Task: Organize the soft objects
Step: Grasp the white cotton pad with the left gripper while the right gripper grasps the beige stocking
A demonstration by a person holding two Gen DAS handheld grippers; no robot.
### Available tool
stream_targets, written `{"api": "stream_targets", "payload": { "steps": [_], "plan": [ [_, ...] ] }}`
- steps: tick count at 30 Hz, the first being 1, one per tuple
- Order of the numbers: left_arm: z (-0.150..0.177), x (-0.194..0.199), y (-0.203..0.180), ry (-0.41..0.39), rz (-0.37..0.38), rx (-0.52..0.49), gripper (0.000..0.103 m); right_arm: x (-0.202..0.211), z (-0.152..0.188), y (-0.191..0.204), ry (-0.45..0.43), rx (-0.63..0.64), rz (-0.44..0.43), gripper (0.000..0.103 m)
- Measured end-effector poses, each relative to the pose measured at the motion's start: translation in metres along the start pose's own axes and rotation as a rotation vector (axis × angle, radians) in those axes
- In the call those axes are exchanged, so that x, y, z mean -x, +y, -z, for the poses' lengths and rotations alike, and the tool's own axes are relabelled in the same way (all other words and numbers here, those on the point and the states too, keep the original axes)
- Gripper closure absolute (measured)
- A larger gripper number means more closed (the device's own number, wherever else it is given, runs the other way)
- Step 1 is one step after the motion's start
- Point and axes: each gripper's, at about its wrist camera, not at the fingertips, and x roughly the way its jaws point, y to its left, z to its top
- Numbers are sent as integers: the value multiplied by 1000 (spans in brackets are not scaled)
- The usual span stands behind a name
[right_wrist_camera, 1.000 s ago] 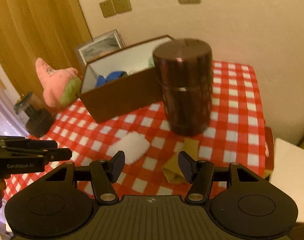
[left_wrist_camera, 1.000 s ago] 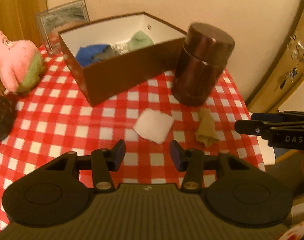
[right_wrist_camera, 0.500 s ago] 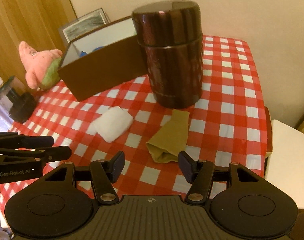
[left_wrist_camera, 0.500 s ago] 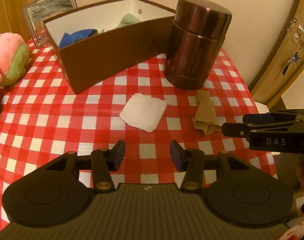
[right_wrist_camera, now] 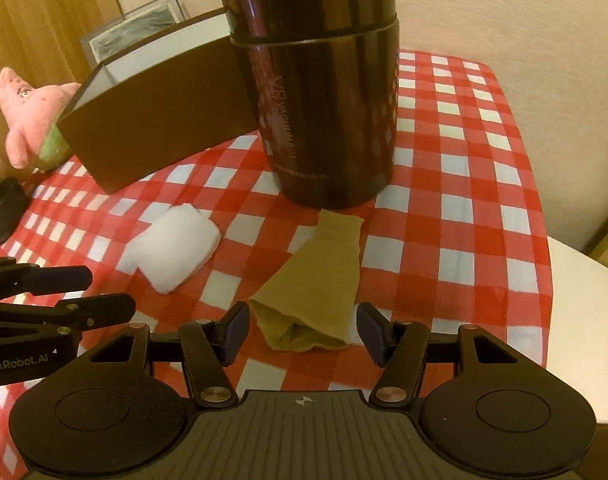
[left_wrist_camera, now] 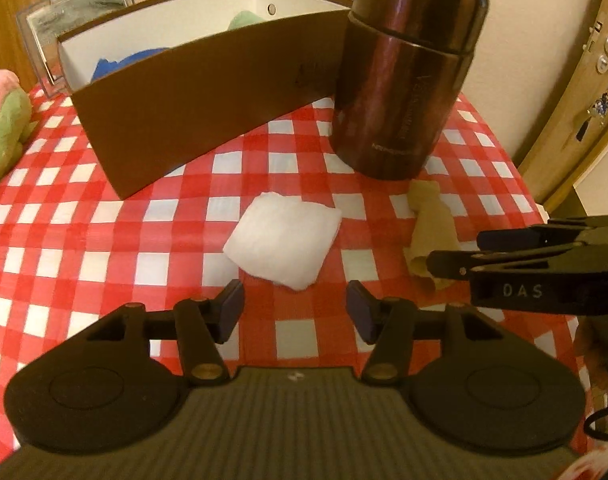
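Now that both grippers have dropped closer to the checked tablecloth [left_wrist_camera: 104, 216], the tan cloth [right_wrist_camera: 311, 288] sits just ahead of the right gripper [right_wrist_camera: 303, 334], the white cloth [left_wrist_camera: 284, 240] before the left gripper [left_wrist_camera: 295, 312]. Both are spread wide, holding nothing. Grasps look imminent; the brown box [left_wrist_camera: 200, 104] waits behind, beside a dark flask [left_wrist_camera: 403, 80].

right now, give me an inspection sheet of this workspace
surface: red-and-white checked tablecloth, flat.
job's things: folded white cloth and tan sock lie apart before the brown box, which holds blue and green fabric.
clutter: dark vacuum flask upright by the sock; pink plush; picture frame.
grippers: left tool open near the white cloth; right tool open, straddling the sock's end.
cables: nothing seen.
surroundings: wall, door with keys.
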Motion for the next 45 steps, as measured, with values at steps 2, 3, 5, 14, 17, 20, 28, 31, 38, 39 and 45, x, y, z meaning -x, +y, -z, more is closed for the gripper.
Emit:
{"api": "stream_targets", "payload": {
  "steps": [2, 3, 5, 14, 17, 20, 28, 31, 38, 39, 45],
  "plan": [
    [-2, -6, 0, -1, 4, 4, 47, -8, -2, -1, 5, 6, 12, 40],
    [-3, -9, 0, -2, -1, -1, 46, -12, -2, -1, 6, 9, 24, 39],
    [-5, -13, -2, -7, -9, -15, 46, -19, -4, -2, 4, 15, 33, 36],
    [-11, -31, -1, -1, -25, -48, 44, -38, -7, 10, -43, 78, 76, 27],
    [-12, -37, -1, 5, -25, -56, 43, -43, -4, 16, -50, 145, 115, 27],
    [-12, -42, -2, 8, -23, -65, 43, -42, 0, 16, -63, 169, 128, 35],
    [-15, -54, -1, 14, -59, -95, 43, -36, -3, 3, -69, 177, 120, 64],
    [-17, -58, 6, 13, -68, -87, 42, -35, -5, 2, -64, 176, 112, 65],
    [-18, -65, 18, 26, -12, -58, 44, -33, -5, 0, -61, 175, 102, 66],
    [-18, -63, 17, 22, 0, -61, 54, -33, -4, 0, -60, 173, 102, 67],
    [-16, -55, 11, 34, 46, -38, 95, -29, -5, -6, -45, 150, 91, 80]
  ]
}}
